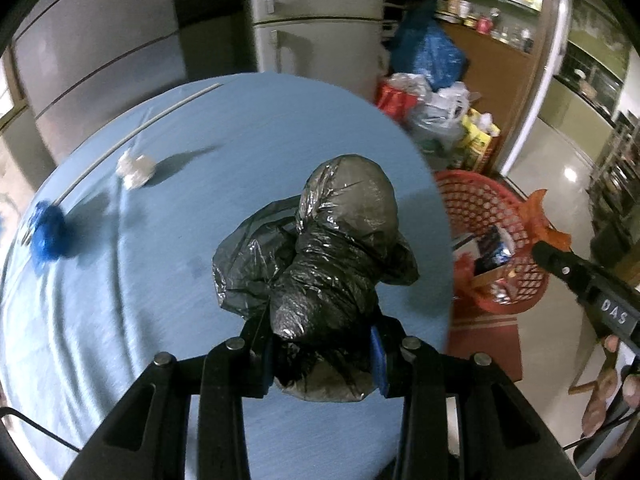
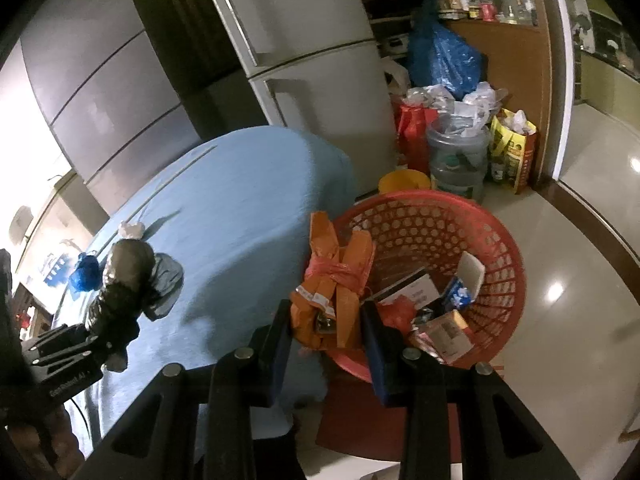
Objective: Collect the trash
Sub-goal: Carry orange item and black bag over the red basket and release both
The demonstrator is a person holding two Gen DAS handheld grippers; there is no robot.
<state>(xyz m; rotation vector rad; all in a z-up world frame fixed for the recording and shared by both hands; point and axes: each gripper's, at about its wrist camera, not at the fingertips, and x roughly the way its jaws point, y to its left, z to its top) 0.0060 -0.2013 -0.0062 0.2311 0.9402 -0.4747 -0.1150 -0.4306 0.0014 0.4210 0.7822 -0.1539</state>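
My left gripper (image 1: 322,354) is shut on a knotted black plastic trash bag (image 1: 340,240), held above the blue-covered table (image 1: 200,320). The same bag (image 2: 124,280) and the left gripper (image 2: 96,340) show at the left of the right wrist view. My right gripper (image 2: 326,332) is shut on an orange wrapped bundle (image 2: 336,280), held at the near rim of the red mesh basket (image 2: 460,220), which stands on the floor beside the table. That gripper (image 1: 544,246) and its orange bundle (image 1: 540,216) also appear over the basket (image 1: 480,216) in the left wrist view.
A crumpled white wad (image 1: 134,168), a small blue bag (image 1: 48,232) and a thin rod (image 1: 140,124) lie on the table. The basket holds boxes and wrappers (image 2: 444,320). Full bags and a clear bucket (image 2: 456,160) stand by the fridge (image 2: 320,80). A hand (image 1: 608,392) holds the right gripper.
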